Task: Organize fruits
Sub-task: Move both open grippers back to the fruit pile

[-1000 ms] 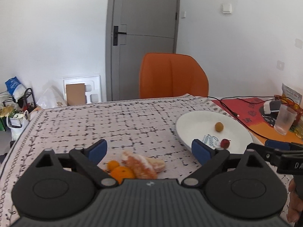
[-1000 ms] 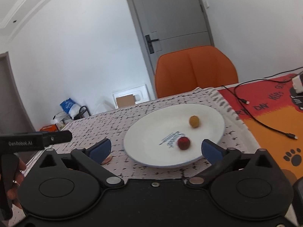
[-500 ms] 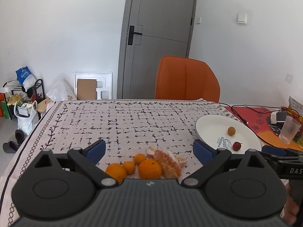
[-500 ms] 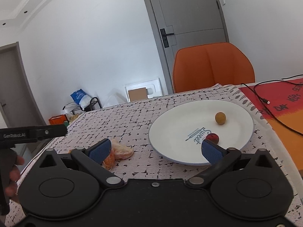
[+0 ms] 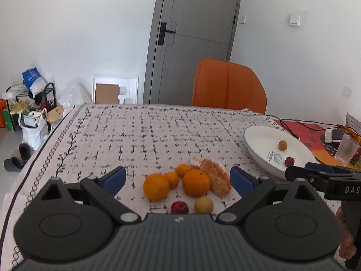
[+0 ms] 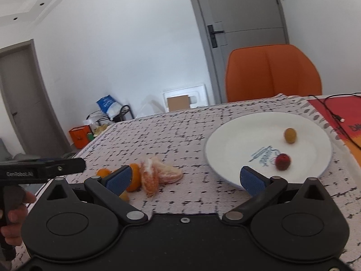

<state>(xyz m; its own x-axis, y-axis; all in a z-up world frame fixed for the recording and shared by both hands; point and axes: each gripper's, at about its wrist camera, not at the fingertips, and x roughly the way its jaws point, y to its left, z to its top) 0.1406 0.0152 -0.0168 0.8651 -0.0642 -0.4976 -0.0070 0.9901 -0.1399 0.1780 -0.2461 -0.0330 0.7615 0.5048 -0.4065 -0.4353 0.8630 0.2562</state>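
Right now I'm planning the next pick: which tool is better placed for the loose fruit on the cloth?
Left. The left tool is open directly over the oranges; the right tool is open facing the plate, fruit off to its side.

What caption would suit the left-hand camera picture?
Open left gripper above oranges and peeled segments on a patterned tablecloth, white plate nearby.
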